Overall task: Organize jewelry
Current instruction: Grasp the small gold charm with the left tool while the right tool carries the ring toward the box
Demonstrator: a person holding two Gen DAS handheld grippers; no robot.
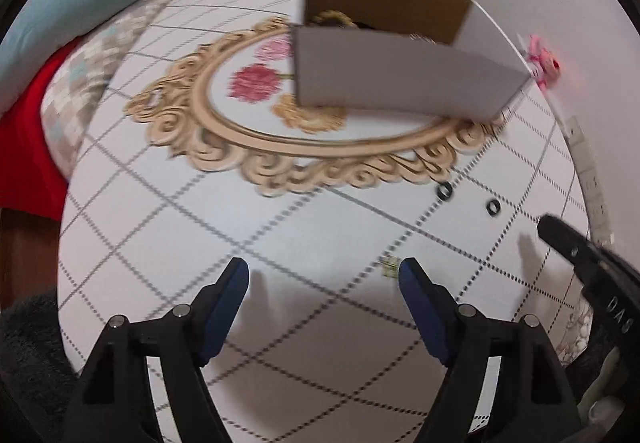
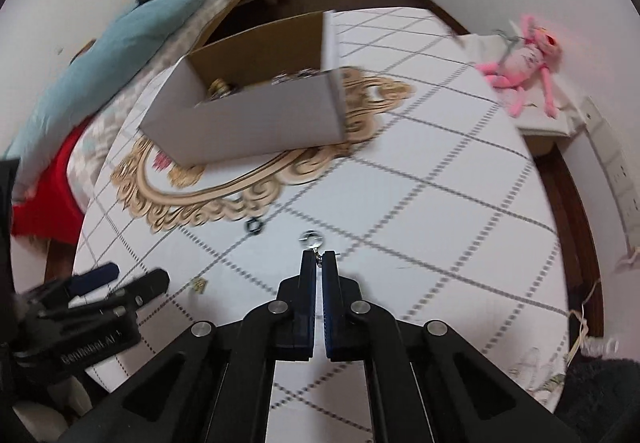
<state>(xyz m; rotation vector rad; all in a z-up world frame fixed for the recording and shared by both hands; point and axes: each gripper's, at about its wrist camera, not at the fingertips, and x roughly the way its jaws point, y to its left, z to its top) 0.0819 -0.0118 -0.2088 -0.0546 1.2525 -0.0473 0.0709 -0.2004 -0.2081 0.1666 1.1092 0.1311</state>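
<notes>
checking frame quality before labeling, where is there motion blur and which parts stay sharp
Left wrist view: cardboard box and the tablecloth pattern smeared, fingers crisp. Right wrist view: same smear on the box edges, fingers sharp, fisheye bending the table rim.

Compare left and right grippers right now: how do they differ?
The left gripper is spread wide open and empty; the right gripper is shut, pinching a small silver jewelry piece at its tips. Left hovers near a tiny gold earring. Both have black frames, blue pads and point toward the cardboard box.
</notes>
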